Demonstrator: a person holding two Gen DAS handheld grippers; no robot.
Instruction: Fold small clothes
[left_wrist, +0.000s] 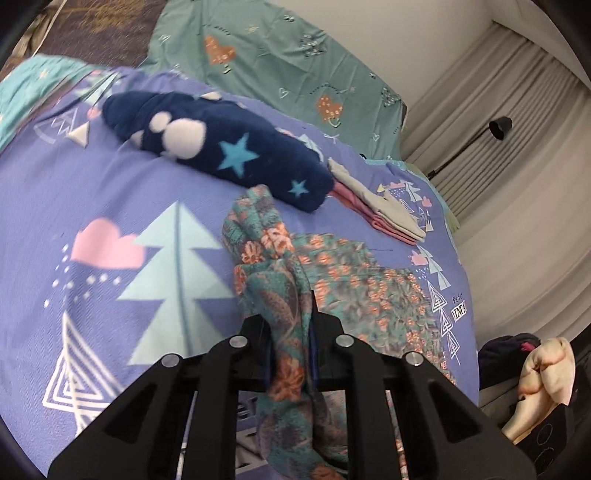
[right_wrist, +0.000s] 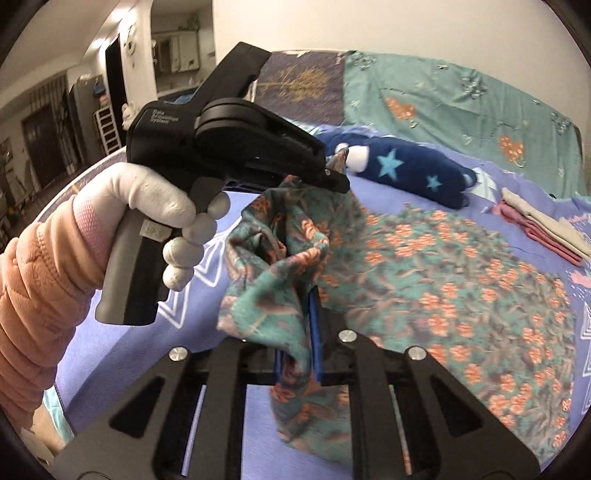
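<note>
**Floral garment, edge lift for first fold**

Item: teal floral garment (right_wrist: 424, 266), mostly spread on the bed's lilac tree-print sheet (left_wrist: 110, 184).
Grip: my left tongs (left_wrist: 291, 354) and right tongs (right_wrist: 299, 343) both clamped on its bunched near edge.
Method, as I judge it: raise evenly, keep the edge taut, lay across squarely.
Writing: "Data Acquisition System" on the left tool; sheet lettering blurred.

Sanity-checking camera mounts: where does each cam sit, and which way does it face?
Left wrist: on the left gripper, facing across the bed to the curtains; only its own fingers show.
Right wrist: on the right gripper, facing the other way up the bed; shows the gloved left hand.
Shared: floral garment clamped by both, star-print fleece, folded stack.
</note>
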